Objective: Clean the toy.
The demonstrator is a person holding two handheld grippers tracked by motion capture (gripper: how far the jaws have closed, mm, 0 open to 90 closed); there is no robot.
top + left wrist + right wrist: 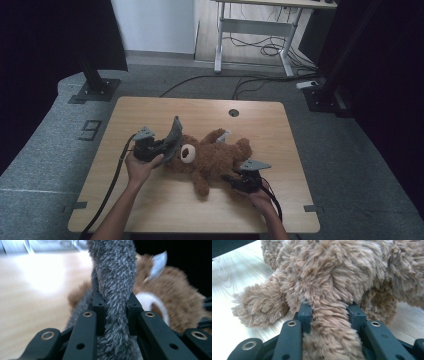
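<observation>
Black jaws of our left gripper (113, 315) fill the foreground of the left gripper view, pinched on a strip of grey fuzzy fabric (113, 277) that rises straight up between them — we see the pads pressing into the pile on both sides. From the high view, that left gripper (162, 146) sits at the head end of a brown plush teddy bear (212, 157), and the grey fabric (173, 137) stands up beside the bear's pale muzzle. We hold our right gripper (329, 315) clamped on a brown furry limb of the bear, fur bulging out between the two pads. In the high view this right gripper (235, 179) lies at the bear's lower side. We see the bear lying on its back near the middle of the light wooden table (150, 210) — limbs spread, both our hands on the grippers
</observation>
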